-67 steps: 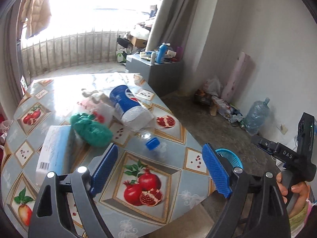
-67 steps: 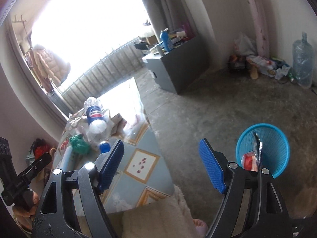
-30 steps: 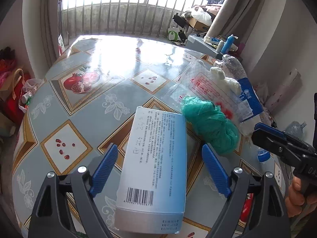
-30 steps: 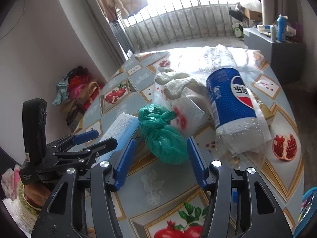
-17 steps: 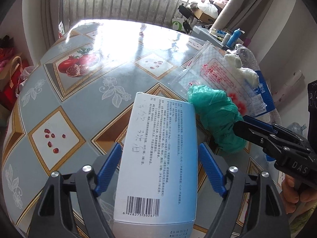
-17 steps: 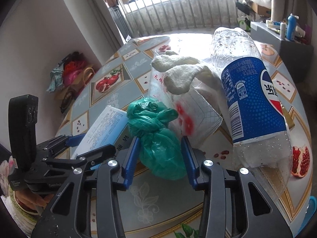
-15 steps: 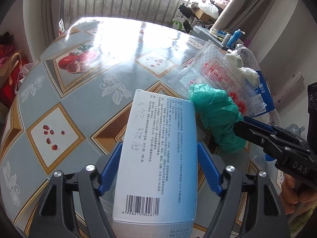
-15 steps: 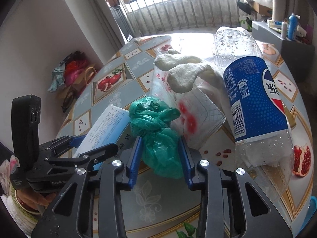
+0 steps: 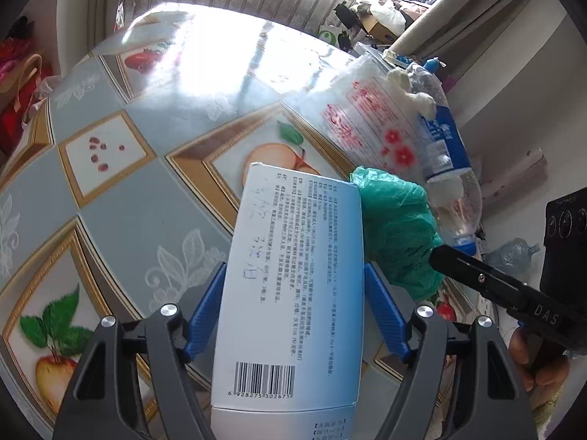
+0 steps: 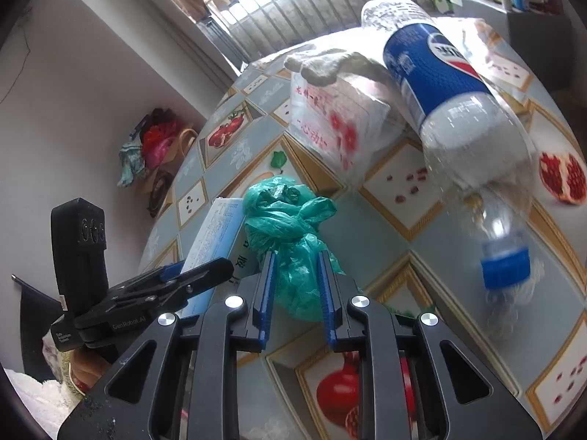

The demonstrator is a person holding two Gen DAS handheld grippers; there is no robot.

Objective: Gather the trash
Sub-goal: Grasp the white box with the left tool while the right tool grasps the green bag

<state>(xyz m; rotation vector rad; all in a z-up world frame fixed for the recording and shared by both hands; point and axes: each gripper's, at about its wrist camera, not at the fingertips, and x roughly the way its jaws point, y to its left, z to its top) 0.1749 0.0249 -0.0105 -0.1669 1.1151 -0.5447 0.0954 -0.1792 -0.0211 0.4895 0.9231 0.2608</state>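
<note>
My left gripper (image 9: 293, 315) is shut on a white and light blue carton box (image 9: 293, 286) with a barcode, held tilted above the table. It also shows in the right wrist view (image 10: 212, 242). My right gripper (image 10: 295, 286) is shut on a crumpled green plastic bag (image 10: 290, 231), which lies right of the box in the left wrist view (image 9: 400, 227). The left gripper (image 10: 176, 275) shows at the lower left of the right wrist view.
A large Pepsi bottle (image 10: 451, 106) with a blue cap, a clear printed plastic bag (image 10: 330, 117) and a whitish glove (image 10: 326, 62) lie on the fruit-patterned table (image 9: 121, 198). Bags (image 10: 154, 146) sit on the floor beyond the table's left edge.
Both grippers have closed: the left on the carton box, the right on the green bag. The box and the bag now stand tilted and nearer to the cameras.
</note>
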